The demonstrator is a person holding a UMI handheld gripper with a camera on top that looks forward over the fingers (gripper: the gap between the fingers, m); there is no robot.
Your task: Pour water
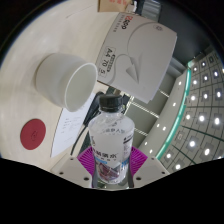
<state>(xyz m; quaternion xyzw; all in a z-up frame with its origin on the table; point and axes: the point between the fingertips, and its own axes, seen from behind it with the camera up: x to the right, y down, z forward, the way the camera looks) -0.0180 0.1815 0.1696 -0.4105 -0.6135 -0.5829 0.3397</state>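
A clear plastic water bottle (108, 140) with a printed label and a dark neck stands between my fingers, and both magenta pads (91, 159) press on its sides. My gripper (110, 165) is shut on it and holds it upright. Just beyond the bottle's neck and to the left, a white cup (62, 78) stands on the light table, its open mouth showing. The bottle's top lies close to the cup's near right side. The bottle's base is hidden between the fingers.
A white A4 paper package (140, 52) lies beyond the cup to the right. A red round sticker (34, 132) sits on a white sheet (55, 128) left of the bottle. A perforated metal surface (195, 125) with a green edge lies at the right.
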